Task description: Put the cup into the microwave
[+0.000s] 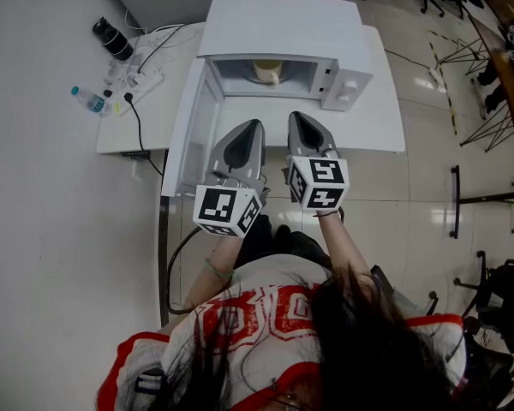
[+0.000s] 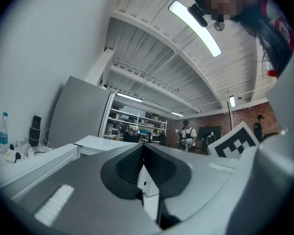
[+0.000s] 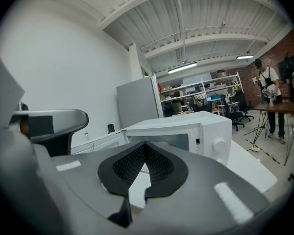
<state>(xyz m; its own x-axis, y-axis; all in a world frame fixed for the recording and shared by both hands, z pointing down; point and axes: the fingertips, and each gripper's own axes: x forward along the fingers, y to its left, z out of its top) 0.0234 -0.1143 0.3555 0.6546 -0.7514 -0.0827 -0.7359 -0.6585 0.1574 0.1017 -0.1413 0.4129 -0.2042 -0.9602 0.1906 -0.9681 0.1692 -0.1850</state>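
The white microwave (image 1: 283,32) stands on a white table (image 1: 377,118) with its door (image 1: 184,135) swung open to the left. A pale yellow cup (image 1: 267,72) sits inside the cavity, upright. My left gripper (image 1: 255,127) and right gripper (image 1: 296,118) hover side by side in front of the opening, pulled back from it, both shut with nothing between the pads. In the left gripper view the left gripper's (image 2: 143,148) jaws meet at the tips. In the right gripper view the right gripper (image 3: 145,146) points at the microwave (image 3: 186,131); the cup is not visible there.
A lower side table at the left carries a water bottle (image 1: 90,100), a power strip (image 1: 141,82) with cables and a black cylinder (image 1: 113,38). A black cable (image 1: 141,135) hangs off its edge. Office chairs and stands fill the floor at the right.
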